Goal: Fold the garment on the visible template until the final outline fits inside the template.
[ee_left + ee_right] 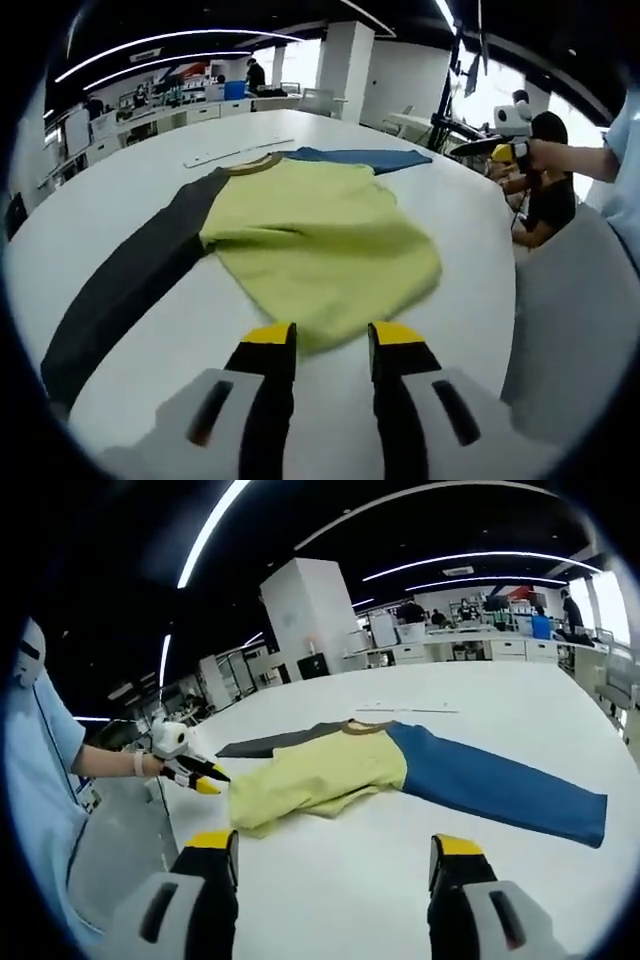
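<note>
left gripper (332, 340) fingers spread slightly, empty, just short of the garment (310, 235) hem on the counter (470, 250) — nearer hand. right gripper (335, 850) fingers wide apart, empty — sleeves run crosswise beyond.

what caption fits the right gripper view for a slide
Right claw open above a white table where a yellow shirt lies, its blue sleeve spread out, left claw at the hem.

- No legible txt, labels, brands or nos. in either view.
- Garment (310, 235): plain colour panels, no print or tag readable.
- Strip on worktop (470, 240) beyond garment's collar: too small to read.
</note>
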`<state>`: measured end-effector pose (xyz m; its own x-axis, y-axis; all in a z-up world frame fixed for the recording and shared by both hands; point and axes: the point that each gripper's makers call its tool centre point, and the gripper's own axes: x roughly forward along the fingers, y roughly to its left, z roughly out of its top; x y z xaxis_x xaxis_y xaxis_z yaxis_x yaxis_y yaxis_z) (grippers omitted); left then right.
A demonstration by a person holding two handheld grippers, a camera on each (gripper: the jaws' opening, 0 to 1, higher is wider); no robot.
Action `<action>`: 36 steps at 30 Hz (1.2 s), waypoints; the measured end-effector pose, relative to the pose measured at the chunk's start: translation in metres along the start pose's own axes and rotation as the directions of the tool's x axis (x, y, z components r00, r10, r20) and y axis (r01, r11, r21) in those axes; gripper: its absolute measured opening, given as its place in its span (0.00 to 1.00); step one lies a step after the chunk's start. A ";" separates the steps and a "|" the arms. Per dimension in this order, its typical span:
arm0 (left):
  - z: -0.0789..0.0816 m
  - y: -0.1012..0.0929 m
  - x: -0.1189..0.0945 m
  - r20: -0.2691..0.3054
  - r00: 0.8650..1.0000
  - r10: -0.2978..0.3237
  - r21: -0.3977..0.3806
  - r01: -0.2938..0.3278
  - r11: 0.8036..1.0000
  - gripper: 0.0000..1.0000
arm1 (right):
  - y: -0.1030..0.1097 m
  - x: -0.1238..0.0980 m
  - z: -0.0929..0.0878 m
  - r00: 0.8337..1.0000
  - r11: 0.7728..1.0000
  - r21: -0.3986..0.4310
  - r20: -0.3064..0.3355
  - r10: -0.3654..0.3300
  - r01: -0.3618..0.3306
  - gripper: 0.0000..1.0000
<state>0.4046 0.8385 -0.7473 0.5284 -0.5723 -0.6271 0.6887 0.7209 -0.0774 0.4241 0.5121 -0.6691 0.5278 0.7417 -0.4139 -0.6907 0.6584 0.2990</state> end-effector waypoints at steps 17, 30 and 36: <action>-0.006 -0.014 0.025 -0.091 0.996 0.009 0.291 0.018 0.956 0.14 | 0.002 0.000 -0.001 1.000 1.000 0.026 0.008 0.004 -0.004 0.77; 0.033 -0.013 0.014 0.011 1.000 -0.002 0.217 0.000 0.976 0.00 | 0.003 0.001 -0.006 1.000 0.999 0.037 -0.002 0.004 -0.004 0.77; 0.086 -0.003 0.012 0.070 0.998 0.000 0.186 -0.013 0.982 0.00 | 0.004 0.007 -0.006 1.000 0.999 0.039 -0.007 0.016 -0.015 0.76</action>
<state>0.4514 0.7966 -0.6879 0.5620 -0.5978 -0.5717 0.7620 0.6430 0.0766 0.4223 0.5196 -0.6758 0.5137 0.7509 -0.4151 -0.6789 0.6515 0.3386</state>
